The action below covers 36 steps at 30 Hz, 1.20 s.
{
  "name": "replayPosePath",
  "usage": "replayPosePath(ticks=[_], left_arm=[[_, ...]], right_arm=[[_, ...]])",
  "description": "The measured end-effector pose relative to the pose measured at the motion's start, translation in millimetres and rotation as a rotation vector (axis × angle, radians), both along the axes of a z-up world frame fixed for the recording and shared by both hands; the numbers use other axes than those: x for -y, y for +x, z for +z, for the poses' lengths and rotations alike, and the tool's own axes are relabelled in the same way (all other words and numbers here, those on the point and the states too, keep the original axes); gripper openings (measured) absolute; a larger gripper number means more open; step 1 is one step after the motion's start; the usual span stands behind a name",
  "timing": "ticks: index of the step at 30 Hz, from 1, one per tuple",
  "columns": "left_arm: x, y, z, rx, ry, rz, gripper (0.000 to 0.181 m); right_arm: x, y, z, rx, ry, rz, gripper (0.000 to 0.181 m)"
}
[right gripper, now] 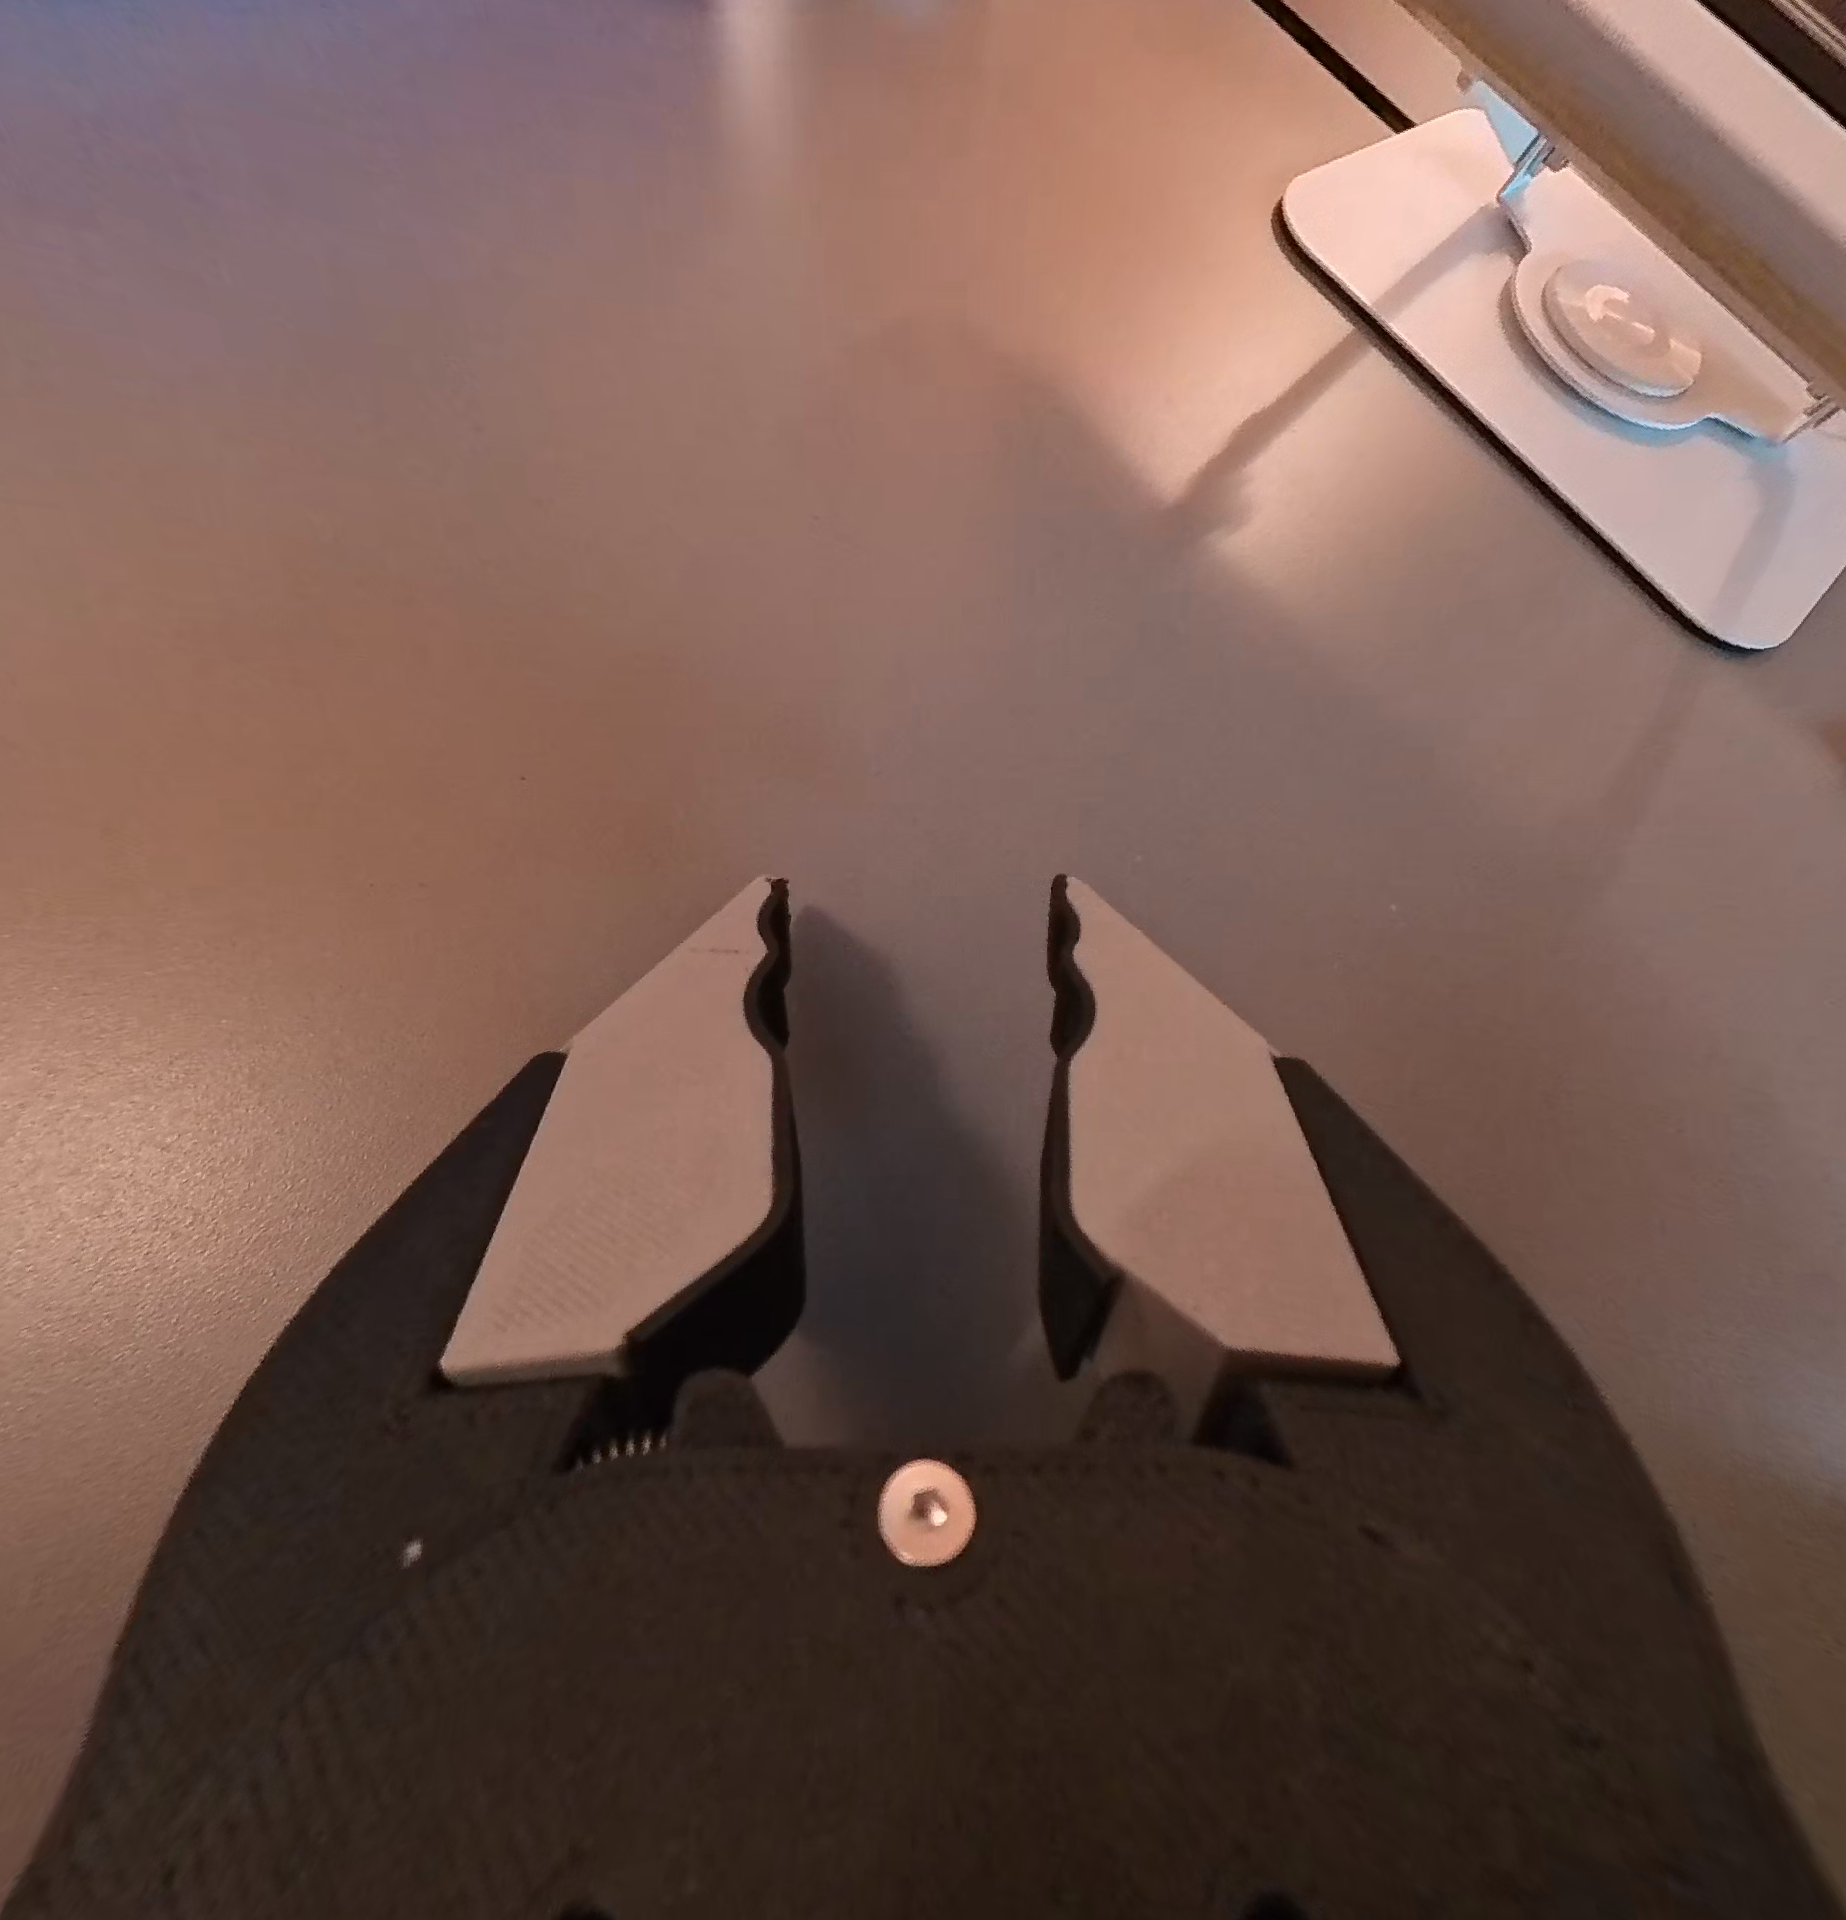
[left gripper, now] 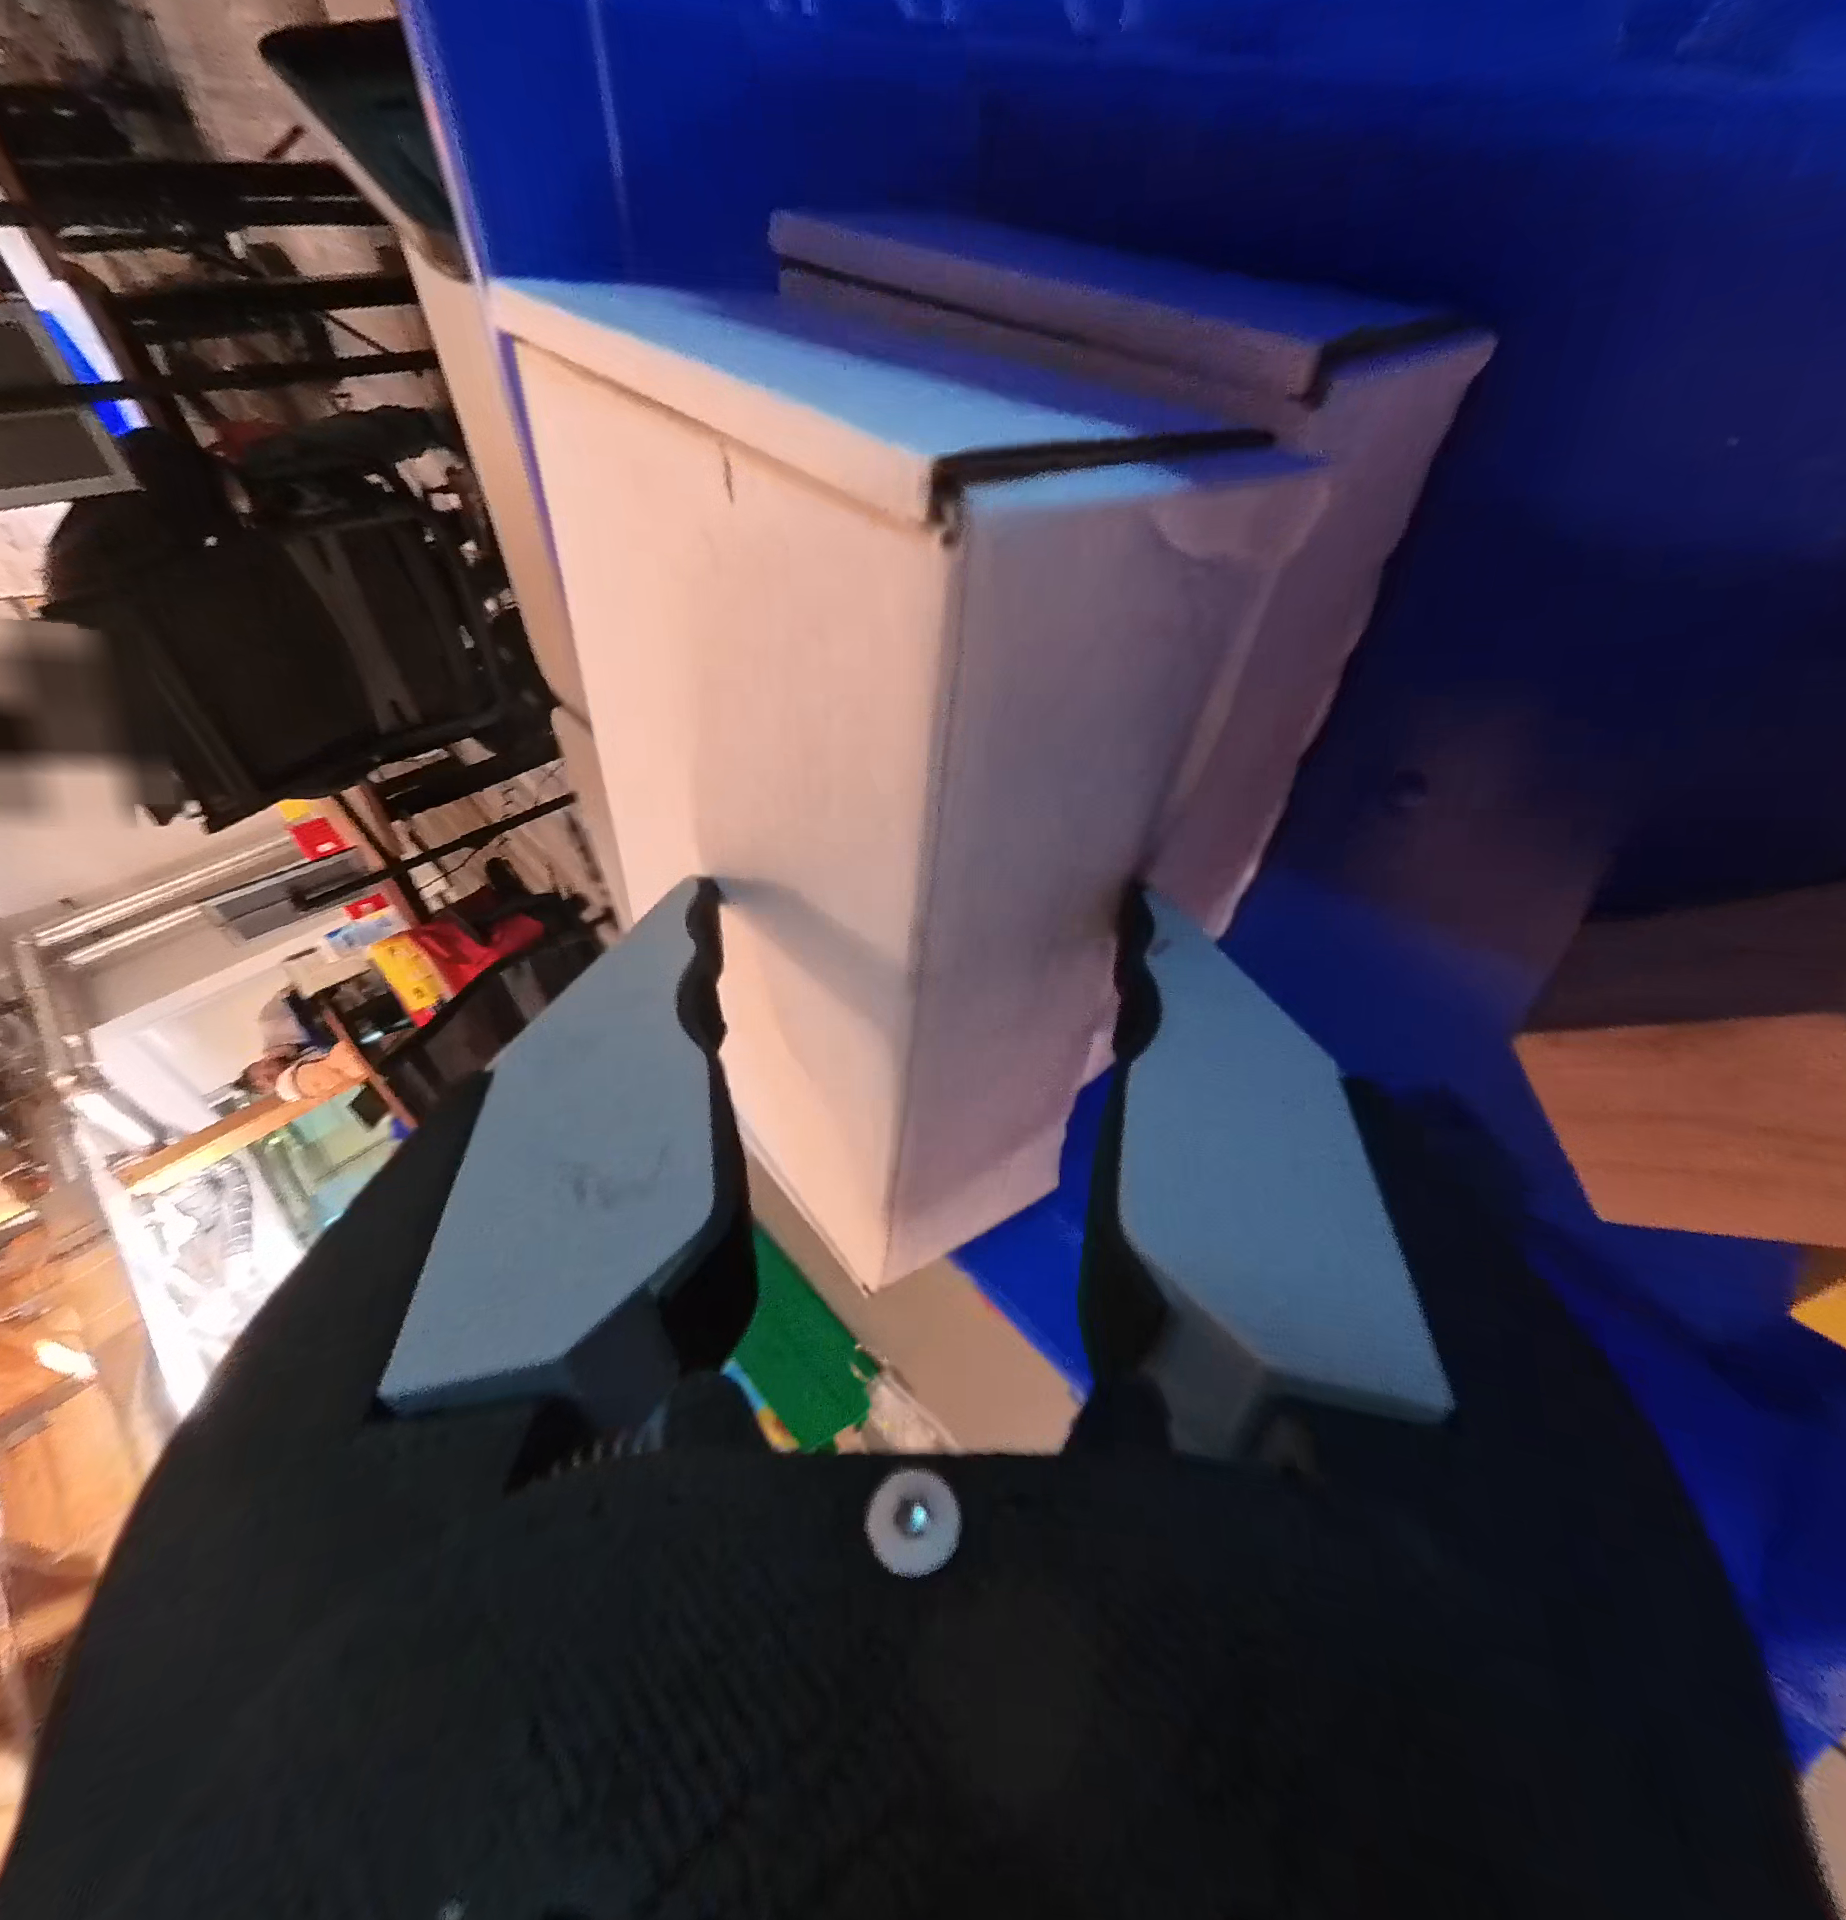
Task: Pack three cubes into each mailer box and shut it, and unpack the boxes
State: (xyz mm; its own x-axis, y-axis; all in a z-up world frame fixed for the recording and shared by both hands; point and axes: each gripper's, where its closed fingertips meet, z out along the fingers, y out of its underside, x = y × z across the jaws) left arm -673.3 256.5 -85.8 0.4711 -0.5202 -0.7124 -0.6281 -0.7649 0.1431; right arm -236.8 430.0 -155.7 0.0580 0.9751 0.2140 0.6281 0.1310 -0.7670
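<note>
In the left wrist view my left gripper (left gripper: 919, 904) is shut on a closed white cardboard mailer box (left gripper: 815, 665), gripping its near end between both grey fingers (left gripper: 586, 1143). The box is held in the air against the inside of a big blue bin (left gripper: 1418, 260). A wooden cube (left gripper: 1719, 1132) and the corner of a yellow cube (left gripper: 1844, 1309) lie at the right by the bin. In the right wrist view my right gripper (right gripper: 919, 904) is open and empty, hovering just above a plain grey tabletop (right gripper: 586, 468). No cube or box shows in that view.
A white flat stand base (right gripper: 1584, 395) with a round pad sits on the table at the far right. In the left wrist view, dark shelving and chairs (left gripper: 275, 623) fill the left background, and a green plate (left gripper: 805, 1361) shows below the box. The grippers' ends are close to 50 cm from one another. From my left tips it is roughly 9 cm to the wooden cube (left gripper: 1719, 1132); from my right, 45 cm.
</note>
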Motion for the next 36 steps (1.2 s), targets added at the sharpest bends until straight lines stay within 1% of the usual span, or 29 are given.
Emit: replayPosePath(ticks=[3, 4, 6, 10, 12, 14, 16, 18, 20, 23, 25, 27, 28, 29, 32, 34, 36], left_arm=[[3, -4, 13, -0.080, 0.028, -0.003, 0.075], [4, -4, 20, -0.103, 0.045, -0.004, 0.068], [6, -2, 35, -0.133, 0.088, -0.001, 0.068], [3, 14, 69, -0.198, 0.191, -0.037, 0.068], [-1, 32, 82, -0.207, 0.219, -0.071, 0.067], [-9, 57, 96, -0.223, 0.239, -0.120, 0.068], [-21, 93, 109, -0.221, 0.271, -0.182, 0.068], [-34, 140, 114, -0.198, 0.287, -0.254, 0.068], [-43, 192, 106, -0.171, 0.246, -0.332, 0.068], [-46, 263, 71, -0.123, 0.073, -0.435, 0.068], [-43, 309, 43, -0.017, -0.046, -0.502, 0.068], [-32, 346, 18, 0.129, -0.188, -0.535, 0.068], [-26, 359, 10, 0.180, -0.262, -0.551, 0.068], [-22, 367, 3, 0.227, -0.328, -0.559, 0.068], [-11, 384, -14, 0.416, -0.500, -0.526, 0.068], [-16, 393, -16, 0.532, -0.539, -0.493, 0.068], [-28, 413, -10, 0.705, -0.514, -0.477, 0.068]], right_arm=[[0, 0, 1, -0.005, -0.004, -0.002, 0.047], [0, 0, 1, -0.007, -0.002, -0.001, 0.047], [0, 0, 1, -0.009, 0.002, -0.001, 0.047], [0, 0, 3, -0.016, 0.002, -0.002, 0.047], [-1, 0, 3, -0.023, 0.001, -0.004, 0.047], [-2, 1, 5, -0.032, -0.003, -0.007, 0.047], [-3, 1, 6, -0.042, -0.009, -0.012, 0.047], [-3, 1, 8, -0.056, -0.019, -0.012, 0.051], [-3, 1, 14, -0.091, -0.026, -0.005, 0.058], [2, -1, 30, -0.186, -0.041, 0.022, 0.066], [13, -2, 41, -0.251, -0.054, 0.079, 0.075], [34, -2, 48, -0.289, -0.063, 0.185, 0.091], [48, -2, 49, -0.294, -0.072, 0.253, 0.100], [63, -1, 50, -0.294, -0.083, 0.320, 0.103], [95, 2, 45, -0.267, -0.083, 0.460, 0.104], [106, 5, 41, -0.249, -0.056, 0.513, 0.104], [111, 5, 38, -0.239, -0.031, 0.530, 0.104]])
